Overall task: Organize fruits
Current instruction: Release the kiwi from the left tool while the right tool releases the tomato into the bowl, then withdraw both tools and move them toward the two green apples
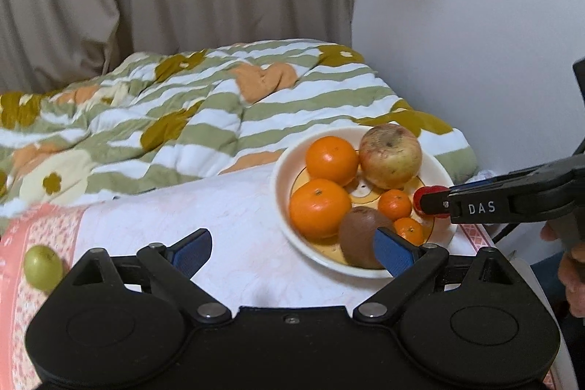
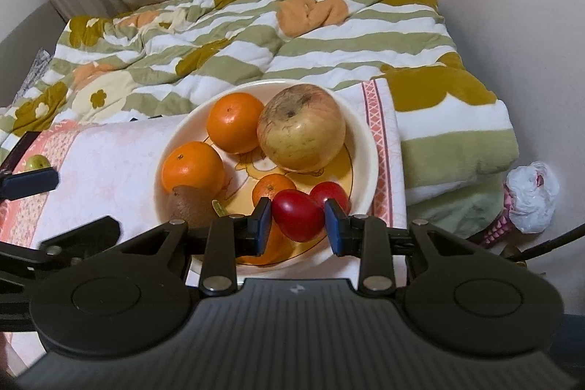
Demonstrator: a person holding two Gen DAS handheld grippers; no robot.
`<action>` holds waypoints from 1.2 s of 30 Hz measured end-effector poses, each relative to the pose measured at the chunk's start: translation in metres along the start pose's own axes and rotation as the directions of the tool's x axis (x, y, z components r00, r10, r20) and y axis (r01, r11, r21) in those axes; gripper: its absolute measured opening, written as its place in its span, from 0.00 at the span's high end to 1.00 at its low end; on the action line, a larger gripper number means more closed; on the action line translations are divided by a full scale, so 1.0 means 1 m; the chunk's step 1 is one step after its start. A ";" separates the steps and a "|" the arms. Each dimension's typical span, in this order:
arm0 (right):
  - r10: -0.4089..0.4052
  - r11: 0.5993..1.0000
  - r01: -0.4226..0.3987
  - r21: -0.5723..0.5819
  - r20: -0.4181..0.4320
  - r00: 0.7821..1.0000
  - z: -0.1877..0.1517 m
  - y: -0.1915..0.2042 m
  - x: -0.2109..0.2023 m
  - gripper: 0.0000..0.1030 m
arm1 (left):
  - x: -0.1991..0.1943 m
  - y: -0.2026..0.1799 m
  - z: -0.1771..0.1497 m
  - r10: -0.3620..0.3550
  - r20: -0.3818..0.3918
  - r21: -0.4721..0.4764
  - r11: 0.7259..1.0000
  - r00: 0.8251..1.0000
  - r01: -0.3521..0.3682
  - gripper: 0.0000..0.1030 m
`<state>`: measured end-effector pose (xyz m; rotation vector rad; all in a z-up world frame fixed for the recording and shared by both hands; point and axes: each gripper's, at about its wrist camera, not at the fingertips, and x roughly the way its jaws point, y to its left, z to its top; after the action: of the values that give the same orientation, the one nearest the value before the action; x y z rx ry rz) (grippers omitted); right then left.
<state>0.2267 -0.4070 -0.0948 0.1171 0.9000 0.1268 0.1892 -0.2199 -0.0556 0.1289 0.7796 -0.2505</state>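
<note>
Right gripper [image 2: 298,222] clenches a glossy red tomato [image 2: 298,220] just above the near rim of the cream ceramic plate [image 2: 365,148] of fruit. Left gripper [image 1: 292,253], jaws wide and empty, is nearer the small green fruit [image 1: 43,267] lying off its left side on the pink cloth [image 1: 182,207].

kiwi [image 2: 190,207] half behind gripper linkage, small mandarin [image 2: 272,249] mostly hidden — green fruit [image 2: 37,162] partly blocked, blurred

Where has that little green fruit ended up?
The green fruit lies alone on the pink cloth, outside the plate, at the far left of the left wrist view. The right wrist view shows it at its left edge too.
</note>
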 end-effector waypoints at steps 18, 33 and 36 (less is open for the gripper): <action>-0.009 1.000 0.011 -0.020 0.101 0.995 -0.012 0.012 -0.042 0.00 | -0.037 0.022 -0.016 0.035 0.012 -0.101 0.994 0.999 -0.033 0.04; 0.016 0.998 -0.006 -0.061 0.153 0.988 -0.019 0.055 -0.108 0.00 | -0.118 0.069 -0.030 0.130 0.074 -0.192 0.975 0.989 -0.114 0.01; 0.019 0.998 -0.009 -0.061 0.154 0.988 -0.022 0.069 -0.116 0.00 | -0.129 0.091 -0.036 0.166 0.075 -0.213 0.966 0.983 -0.147 0.00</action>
<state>0.1340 -0.3560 -0.0086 0.0758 0.7402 0.1559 0.1013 -0.1018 0.0128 -0.0181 0.6954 -0.0236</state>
